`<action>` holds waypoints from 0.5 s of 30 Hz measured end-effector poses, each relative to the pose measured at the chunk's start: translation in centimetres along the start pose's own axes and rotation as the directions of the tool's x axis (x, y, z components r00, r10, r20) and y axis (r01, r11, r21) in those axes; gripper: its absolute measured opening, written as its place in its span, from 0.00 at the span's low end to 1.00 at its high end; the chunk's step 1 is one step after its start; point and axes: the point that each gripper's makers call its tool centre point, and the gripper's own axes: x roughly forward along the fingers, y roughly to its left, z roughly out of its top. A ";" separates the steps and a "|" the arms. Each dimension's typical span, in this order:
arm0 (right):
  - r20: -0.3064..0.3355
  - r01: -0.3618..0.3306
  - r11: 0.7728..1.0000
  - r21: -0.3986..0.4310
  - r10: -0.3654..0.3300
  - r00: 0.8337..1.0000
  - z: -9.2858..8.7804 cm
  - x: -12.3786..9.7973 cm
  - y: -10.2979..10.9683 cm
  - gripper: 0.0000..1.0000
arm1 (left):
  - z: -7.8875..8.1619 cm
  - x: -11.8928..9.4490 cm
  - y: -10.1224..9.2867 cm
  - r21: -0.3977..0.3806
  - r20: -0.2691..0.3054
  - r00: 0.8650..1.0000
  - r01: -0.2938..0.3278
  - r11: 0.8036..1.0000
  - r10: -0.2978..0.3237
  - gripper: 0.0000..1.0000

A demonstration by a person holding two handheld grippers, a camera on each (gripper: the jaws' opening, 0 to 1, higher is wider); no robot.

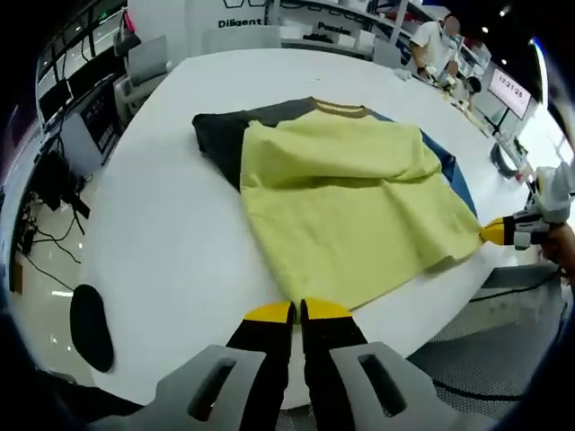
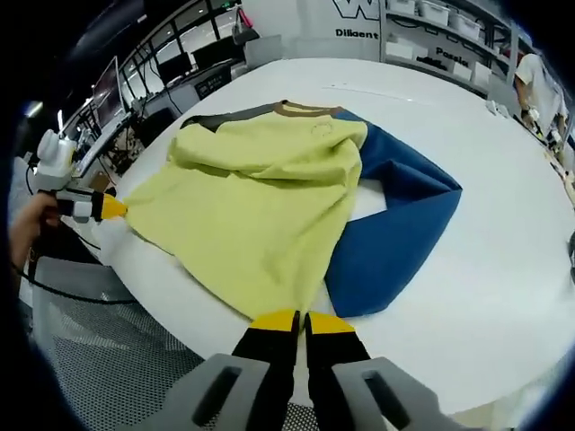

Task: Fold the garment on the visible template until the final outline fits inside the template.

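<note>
A yellow shirt (image 1: 350, 206) lies flat on the round white table (image 1: 162, 233), collar away from me. A dark grey sleeve (image 1: 220, 139) sticks out on one side and a blue cloth part (image 2: 395, 224) on the other. My left gripper (image 1: 296, 312) is shut on one corner of the yellow hem at the table's near edge. My right gripper (image 2: 301, 321) is shut on the other hem corner, beside the blue part. The hem is stretched between them. Each gripper shows in the other's view: the right gripper (image 1: 490, 233) and the left gripper (image 2: 115, 208), with a hand behind it.
The table edge (image 2: 180, 305) runs just under both grippers, with grey mesh flooring (image 2: 99, 359) below it. Desks with monitors (image 1: 99, 117) stand to one side. A person (image 1: 436, 45) works at a bench at the back, near shelves.
</note>
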 end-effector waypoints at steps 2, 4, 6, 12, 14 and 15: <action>-0.011 0.006 1.000 -0.013 -0.006 1.000 -0.3 -0.3 -0.3 0.00 | -0.2 -0.3 0.4 0.002 -0.003 1.000 -0.004 1.000 0.004 0.03; -0.039 0.013 0.999 -0.035 -0.014 0.999 -0.9 -0.8 -0.8 0.00 | -0.6 -0.9 0.7 0.007 -0.012 1.000 -0.007 1.000 0.007 0.03; -0.047 0.008 0.999 -0.050 -0.010 0.999 -1.2 -1.3 -0.8 0.00 | -1.0 -1.5 1.0 0.023 -0.022 1.000 -0.009 1.000 0.009 0.03; -0.084 0.000 0.995 -0.102 -0.009 0.996 -1.7 -1.7 -0.5 0.00 | -2.6 -2.6 0.9 0.075 -0.072 0.997 0.001 0.997 0.004 0.03; -0.102 -0.003 0.991 -0.130 -0.011 0.995 -1.9 -2.1 -0.2 0.00 | -3.1 -3.3 0.7 0.103 -0.085 0.996 0.003 0.995 0.006 0.03; -0.110 -0.009 0.989 -0.145 -0.007 0.994 -2.0 -2.3 -0.1 0.00 | -3.3 -3.4 0.6 0.109 -0.090 0.996 0.006 0.994 0.004 0.03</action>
